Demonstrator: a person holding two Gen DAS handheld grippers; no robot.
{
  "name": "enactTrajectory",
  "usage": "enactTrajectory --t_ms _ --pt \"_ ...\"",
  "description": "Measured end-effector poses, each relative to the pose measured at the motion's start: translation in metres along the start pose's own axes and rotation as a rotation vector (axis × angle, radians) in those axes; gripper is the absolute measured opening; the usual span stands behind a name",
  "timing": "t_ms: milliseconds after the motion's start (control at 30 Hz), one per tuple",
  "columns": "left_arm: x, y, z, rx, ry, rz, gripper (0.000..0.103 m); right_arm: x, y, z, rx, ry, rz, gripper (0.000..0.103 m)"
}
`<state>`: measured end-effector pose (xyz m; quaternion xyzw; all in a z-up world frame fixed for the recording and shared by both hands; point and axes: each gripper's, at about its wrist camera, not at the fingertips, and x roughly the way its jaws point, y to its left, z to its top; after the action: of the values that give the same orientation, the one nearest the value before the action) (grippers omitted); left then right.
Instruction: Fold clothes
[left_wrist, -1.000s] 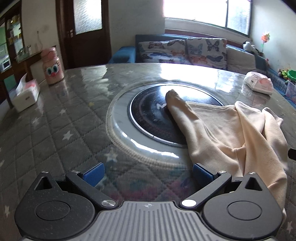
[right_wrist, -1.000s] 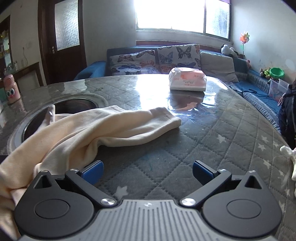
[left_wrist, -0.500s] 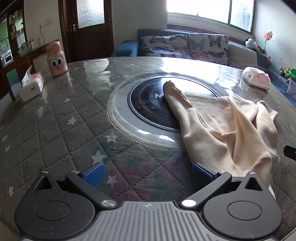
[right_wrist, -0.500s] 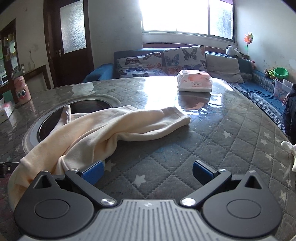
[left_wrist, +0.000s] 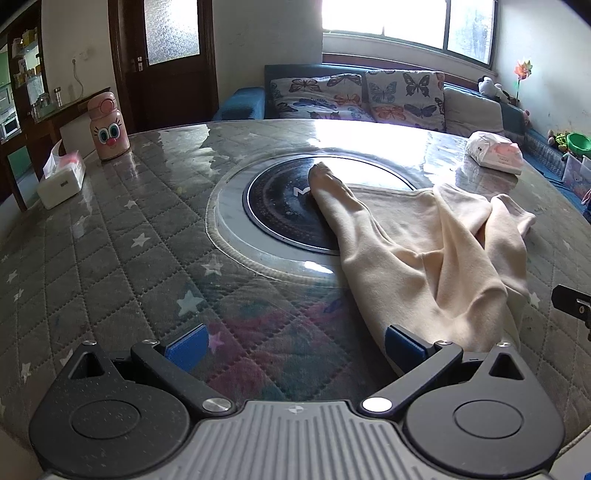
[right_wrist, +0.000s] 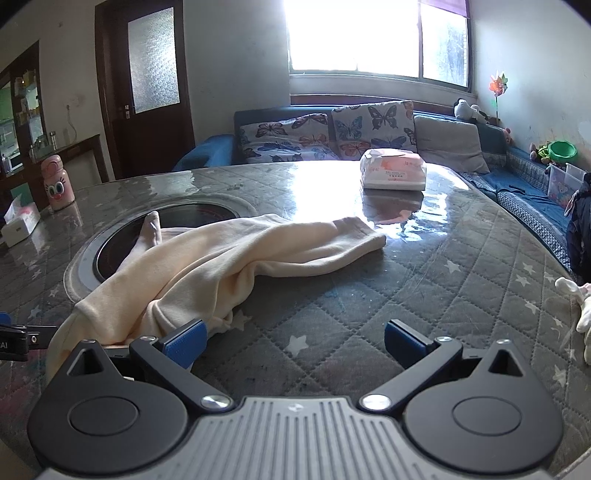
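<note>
A cream garment (left_wrist: 424, 254) lies crumpled on the round quilted table, one narrow end reaching onto the dark inset cooktop (left_wrist: 280, 206). In the right wrist view the same garment (right_wrist: 221, 258) stretches from the cooktop toward the table's middle. My left gripper (left_wrist: 295, 345) is open, with its right finger at the garment's near edge. My right gripper (right_wrist: 295, 339) is open as well, its left finger touching the garment's near bunched end. Nothing is held between either pair of fingers.
A pink cartoon bottle (left_wrist: 108, 127) and a white tissue box (left_wrist: 61, 177) stand at the table's far left. A tissue pack (right_wrist: 393, 170) lies at the far right. A white soft toy (right_wrist: 576, 310) sits at the right edge. A sofa stands behind the table.
Both grippers have pulled back toward the table's near edge, so more tabletop and more of the garment show. The garment has settled flatter on the table.
</note>
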<state>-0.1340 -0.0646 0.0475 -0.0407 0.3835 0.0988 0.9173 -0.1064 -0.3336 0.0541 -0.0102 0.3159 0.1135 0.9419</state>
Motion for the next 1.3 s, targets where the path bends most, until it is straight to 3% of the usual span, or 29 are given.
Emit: enactTrajectory --t_ms 900,1300 --pt "-0.027 -0.020 0.012 0.054 -0.082 -0.039 0.103 -0.022 0.002 -0.002 0.003 -0.052 0.013 0.103" --pt "-0.013 -0.035 0.026 0.095 -0.058 -0.051 0.103 -0.006 0.004 0.006 0.002 -0.022 0.028 0.103"
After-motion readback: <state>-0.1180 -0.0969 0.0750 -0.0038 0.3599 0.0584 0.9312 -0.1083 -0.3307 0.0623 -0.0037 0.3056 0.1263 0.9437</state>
